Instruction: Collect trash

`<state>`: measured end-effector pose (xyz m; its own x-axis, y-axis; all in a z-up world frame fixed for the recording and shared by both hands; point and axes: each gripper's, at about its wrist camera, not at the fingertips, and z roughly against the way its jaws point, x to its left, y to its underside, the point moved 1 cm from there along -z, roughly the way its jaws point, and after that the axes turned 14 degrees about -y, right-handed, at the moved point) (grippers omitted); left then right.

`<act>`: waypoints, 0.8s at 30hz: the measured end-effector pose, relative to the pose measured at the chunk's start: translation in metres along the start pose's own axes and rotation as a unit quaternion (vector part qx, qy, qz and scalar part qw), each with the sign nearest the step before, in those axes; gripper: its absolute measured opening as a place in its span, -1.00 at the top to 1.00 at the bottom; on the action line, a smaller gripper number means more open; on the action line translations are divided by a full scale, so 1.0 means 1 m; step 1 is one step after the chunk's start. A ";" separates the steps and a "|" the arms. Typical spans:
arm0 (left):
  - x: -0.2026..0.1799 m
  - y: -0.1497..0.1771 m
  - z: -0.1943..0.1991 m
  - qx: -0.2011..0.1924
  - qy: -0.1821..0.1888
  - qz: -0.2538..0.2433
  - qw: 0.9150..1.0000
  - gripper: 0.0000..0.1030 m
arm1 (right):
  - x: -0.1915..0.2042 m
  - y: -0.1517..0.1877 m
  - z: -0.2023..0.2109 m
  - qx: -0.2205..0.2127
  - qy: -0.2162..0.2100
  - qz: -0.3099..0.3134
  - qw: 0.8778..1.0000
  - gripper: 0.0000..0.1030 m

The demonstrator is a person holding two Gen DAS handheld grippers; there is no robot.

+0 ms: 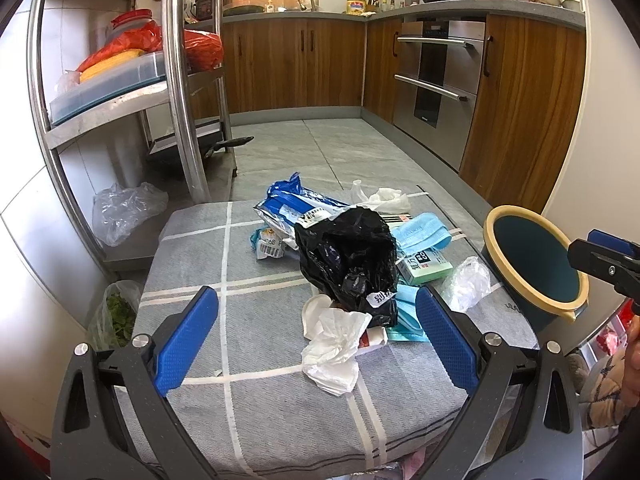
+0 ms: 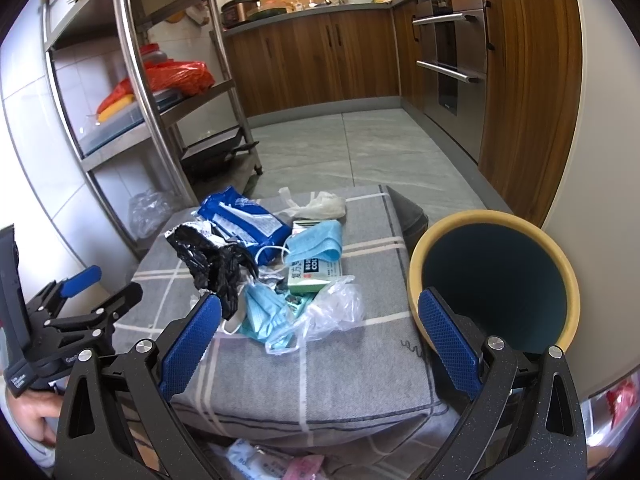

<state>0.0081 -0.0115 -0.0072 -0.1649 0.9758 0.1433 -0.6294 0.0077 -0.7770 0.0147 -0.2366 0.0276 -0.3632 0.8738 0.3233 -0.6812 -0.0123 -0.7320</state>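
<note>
While you hold both tools above the near edge of the grey checked cushion (image 1: pixel 256 412), neither one grips anything.

Left gripper (image 1: pixel 316 312): blue pads spread wide, nothing between them touched. Just ahead of it lies a crumpled white tissue (image 1: pixel 334 354), with a black plastic bag (image 1: pixel 348 264) heaped right behind and partly over it. Blue face masks (image 1: pixel 408 320) lie close inside its right pad.

Right gripper (image 2: pixel 320 320): pads likewise wide apart and empty. Between them, a little ahead, you see the same face masks and a clear plastic bag (image 2: pixel 338 308) touching them. Its right pad sits in front of the dark bin with the tan rim (image 2: pixel 496 280), which stands at the cushion's right edge with its mouth tipped toward you.

Rest of the pile, going outward:
- green-and-white carton (image 2: pixel 314 276), just behind the masks, beside the black bag
- another blue mask (image 2: pixel 316 244), draped over the carton's far end
- blue wipes packet (image 2: pixel 244 220), at the back left of the heap
- white plastic glove or bag (image 2: pixel 320 204), farthest from you; which it is cannot be told

Surroundings: steel shelf rack (image 1: pixel 180 80) to the left, wooden cabinets (image 1: pixel 296 60) beyond the tiled floor.
</note>
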 end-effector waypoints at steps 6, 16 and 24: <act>0.002 -0.005 -0.007 0.006 0.010 0.005 1.000 -0.88 | -0.006 0.000 -0.001 0.004 0.001 -0.012 1.000 -0.91; 0.009 -0.034 -0.056 0.053 0.069 0.044 0.995 -0.88 | -0.013 0.003 -0.012 0.022 -0.004 -0.027 0.999 -0.90; 0.008 -0.043 -0.102 0.088 0.129 0.079 0.984 -0.86 | -0.016 0.005 -0.022 0.039 -0.020 -0.036 0.998 -0.90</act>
<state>0.1111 0.0183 -0.0350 -0.0876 0.9848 -0.1499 -0.7369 -0.1653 -0.6554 0.0308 -0.2403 0.0058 -0.3361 0.8532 0.3989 -0.7534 0.0106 -0.6575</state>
